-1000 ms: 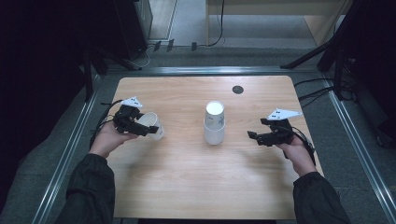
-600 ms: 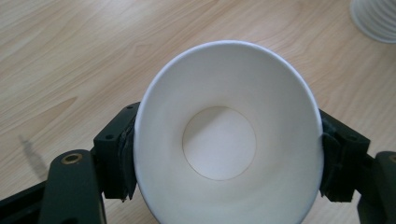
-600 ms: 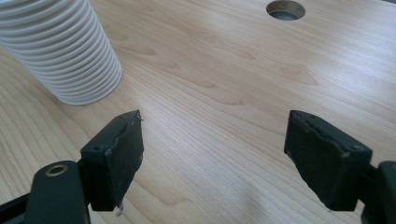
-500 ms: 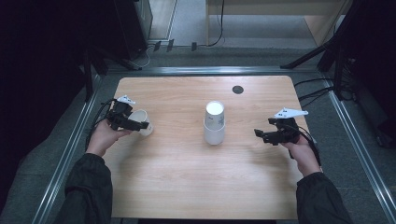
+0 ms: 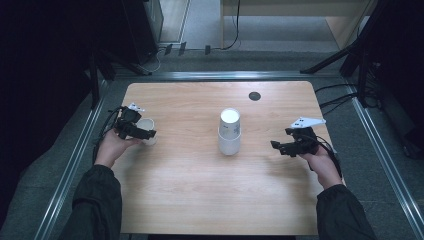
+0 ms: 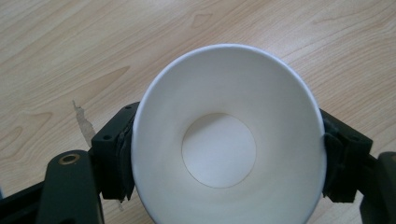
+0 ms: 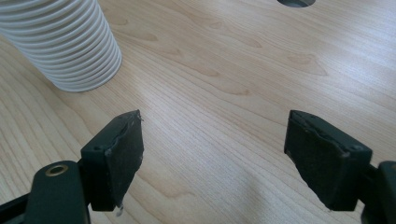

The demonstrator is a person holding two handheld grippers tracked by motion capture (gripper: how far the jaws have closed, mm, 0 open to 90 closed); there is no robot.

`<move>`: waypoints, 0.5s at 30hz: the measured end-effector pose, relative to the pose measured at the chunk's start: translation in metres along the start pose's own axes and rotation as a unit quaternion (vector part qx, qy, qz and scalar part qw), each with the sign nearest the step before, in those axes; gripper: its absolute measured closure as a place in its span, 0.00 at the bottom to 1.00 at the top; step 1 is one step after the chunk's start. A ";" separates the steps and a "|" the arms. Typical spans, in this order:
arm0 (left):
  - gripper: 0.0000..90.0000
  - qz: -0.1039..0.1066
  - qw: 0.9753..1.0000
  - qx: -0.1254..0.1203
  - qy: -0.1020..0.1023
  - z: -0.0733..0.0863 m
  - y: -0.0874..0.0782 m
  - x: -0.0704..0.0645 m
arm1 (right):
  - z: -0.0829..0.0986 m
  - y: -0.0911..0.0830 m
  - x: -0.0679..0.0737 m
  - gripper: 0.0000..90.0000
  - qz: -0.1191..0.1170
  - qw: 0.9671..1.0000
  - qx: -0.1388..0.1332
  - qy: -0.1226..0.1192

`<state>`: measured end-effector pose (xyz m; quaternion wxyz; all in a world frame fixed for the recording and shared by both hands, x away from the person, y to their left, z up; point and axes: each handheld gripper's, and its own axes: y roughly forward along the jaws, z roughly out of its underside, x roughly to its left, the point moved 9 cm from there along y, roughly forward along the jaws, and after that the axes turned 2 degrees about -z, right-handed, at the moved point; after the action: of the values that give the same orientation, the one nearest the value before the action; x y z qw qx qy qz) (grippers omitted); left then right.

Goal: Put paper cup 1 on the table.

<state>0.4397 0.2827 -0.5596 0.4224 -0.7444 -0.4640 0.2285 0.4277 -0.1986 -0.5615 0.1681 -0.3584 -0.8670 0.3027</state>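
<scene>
A stack of upturned white paper cups [image 5: 229, 131] stands in the middle of the wooden table [image 5: 200, 200]; its ribbed rims [image 7: 60, 44] fill the top left of the right gripper view. A single white paper cup [image 6: 226, 135] sits between the jaws of my left gripper [image 5: 145, 134] near the table's left edge, mouth toward the camera, both pads pressed to its sides. My right gripper [image 5: 280, 146] stands open to the right of the stack, low over bare wood, with nothing between its fingers [image 7: 116, 154].
A dark round hole [image 5: 254, 96] lies in the tabletop at the back right, and its edge [image 7: 294, 2] shows in the right gripper view. Metal rails [image 5: 75, 155] run along the table's sides. Cables trail off the right edge.
My left gripper has carried the single cup leftward, away from the stack, toward the table's left edge. The right gripper has drifted slightly right and nearer.
</scene>
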 end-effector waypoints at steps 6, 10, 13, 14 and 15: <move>0.22 0.012 1.000 0.001 -0.008 0.001 0.001 -0.002 | 0.000 0.000 -0.001 0.22 0.002 1.000 -0.001 -0.001; 0.16 0.040 0.999 0.007 -0.037 0.002 0.003 -0.004 | 0.001 0.001 0.000 0.22 0.004 1.000 0.006 -0.007; 0.13 0.042 0.998 0.001 -0.046 0.001 0.002 -0.003 | 0.001 0.001 0.000 0.22 0.003 1.000 0.006 -0.007; 0.11 0.041 0.998 -0.003 -0.047 0.000 0.001 -0.002 | 0.001 0.001 0.000 0.22 0.003 1.000 0.006 -0.007; 0.11 0.042 0.998 -0.007 -0.050 -0.001 0.000 -0.002 | 0.001 0.001 0.000 0.22 0.003 1.000 0.006 -0.007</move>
<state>0.4393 0.2809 -0.5587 0.3832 -0.7538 -0.4547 0.2797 0.4275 -0.1984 -0.5632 0.1638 -0.3577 -0.8652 0.3109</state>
